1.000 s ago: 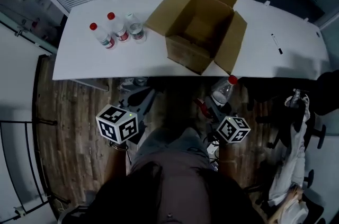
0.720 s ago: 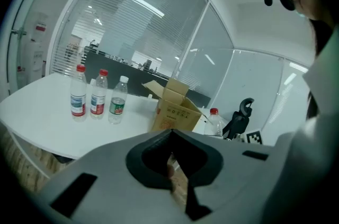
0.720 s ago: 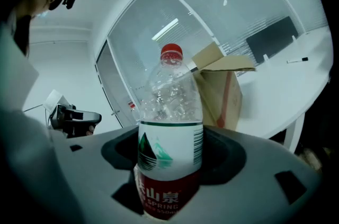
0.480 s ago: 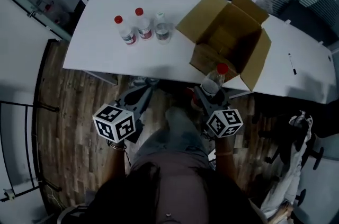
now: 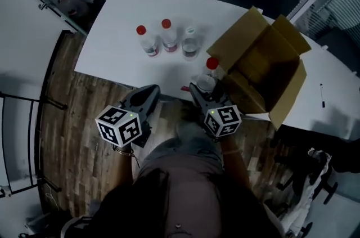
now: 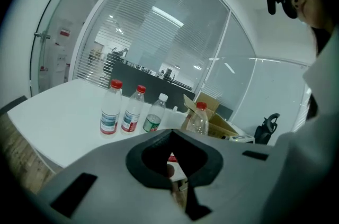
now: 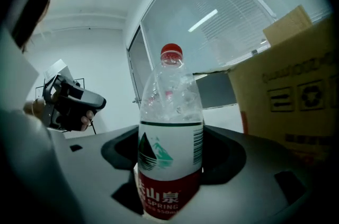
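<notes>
Pinching the clear plastic bottle with a red cap and white-and-red label [image 7: 170, 127] low on its body, the right tool [image 7: 169, 167] holds it cap-up, long axis upright. In the head view it sits mid-frame at the near edge of the white bench [image 5: 112, 45], just left of the open brown cardboard box [image 5: 264, 76]. The left tool [image 6: 170, 134], pressed together on nothing, hangs lower left, farther from the box. The bottle looks crinkled and nearly empty above its label.

Left gripper [image 5: 147, 91]: grey tapered shell, black jaw pads, white cube [image 5: 118, 125] with black square markers.
Right gripper [image 5: 201, 90]: same grey shell, matching cube.
Clothing [image 5: 185, 175]: brownish-grey.
</notes>
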Available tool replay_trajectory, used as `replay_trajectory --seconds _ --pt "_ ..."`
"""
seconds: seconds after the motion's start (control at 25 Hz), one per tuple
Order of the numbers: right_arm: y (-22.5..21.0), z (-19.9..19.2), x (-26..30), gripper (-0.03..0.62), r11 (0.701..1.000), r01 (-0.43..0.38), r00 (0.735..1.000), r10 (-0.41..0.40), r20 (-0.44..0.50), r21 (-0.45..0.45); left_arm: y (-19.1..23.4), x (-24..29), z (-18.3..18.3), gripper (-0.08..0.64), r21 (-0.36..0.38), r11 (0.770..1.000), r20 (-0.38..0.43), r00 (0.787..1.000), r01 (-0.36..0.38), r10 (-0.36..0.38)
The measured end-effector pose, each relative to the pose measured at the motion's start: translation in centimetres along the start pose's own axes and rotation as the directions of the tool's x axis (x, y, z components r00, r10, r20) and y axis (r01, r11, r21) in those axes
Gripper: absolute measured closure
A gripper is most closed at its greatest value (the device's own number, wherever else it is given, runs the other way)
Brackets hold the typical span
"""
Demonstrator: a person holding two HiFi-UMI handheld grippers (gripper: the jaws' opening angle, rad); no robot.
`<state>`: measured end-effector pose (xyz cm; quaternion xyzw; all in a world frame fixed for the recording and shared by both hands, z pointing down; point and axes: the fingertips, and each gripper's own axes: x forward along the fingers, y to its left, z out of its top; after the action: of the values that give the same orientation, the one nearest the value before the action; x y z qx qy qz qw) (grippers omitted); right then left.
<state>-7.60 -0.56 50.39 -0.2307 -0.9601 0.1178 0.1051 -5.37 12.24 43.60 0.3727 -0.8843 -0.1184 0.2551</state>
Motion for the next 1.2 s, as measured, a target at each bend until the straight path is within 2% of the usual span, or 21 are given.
replay_trajectory --seconds 0.24,0.44,0.6,0.8,1.2 --pt "0.1 -1.2 5.5 0.27 0.996 -0.077 0.996 0.075 -0.058 -0.042 3.1 2.3 2.3 0.554 -0.033 0.998 0.024 0.998 -0.052 0.053" --pt "1.2 -3.0 8.9 0.27 0.985 -0.153 0.982 0.142 -0.126 -0.083 5.4 2.6 3.1 0.554 -0.071 0.993 0.04 0.994 -0.099 0.102" --pt "2.1 -4.1 11.5 0.27 0.978 -0.176 0.976 0.158 -0.151 -0.116 7.3 2.1 3.3 0.554 -0.087 0.988 0.037 0.99 -0.13 0.134" --pt "2.9 -4.5 14.7 0.27 0.979 -0.155 0.98 0.135 -0.149 -0.132 10.0 1.5 4.4 0.554 -0.08 0.989 0.025 0.991 -0.126 0.128" --pt "2.3 -4.4 18.3 0.27 0.992 -0.027 0.994 0.014 -0.106 -0.12 14.2 2.0 7.2 0.554 -0.026 0.998 -0.021 0.998 -0.06 0.059"
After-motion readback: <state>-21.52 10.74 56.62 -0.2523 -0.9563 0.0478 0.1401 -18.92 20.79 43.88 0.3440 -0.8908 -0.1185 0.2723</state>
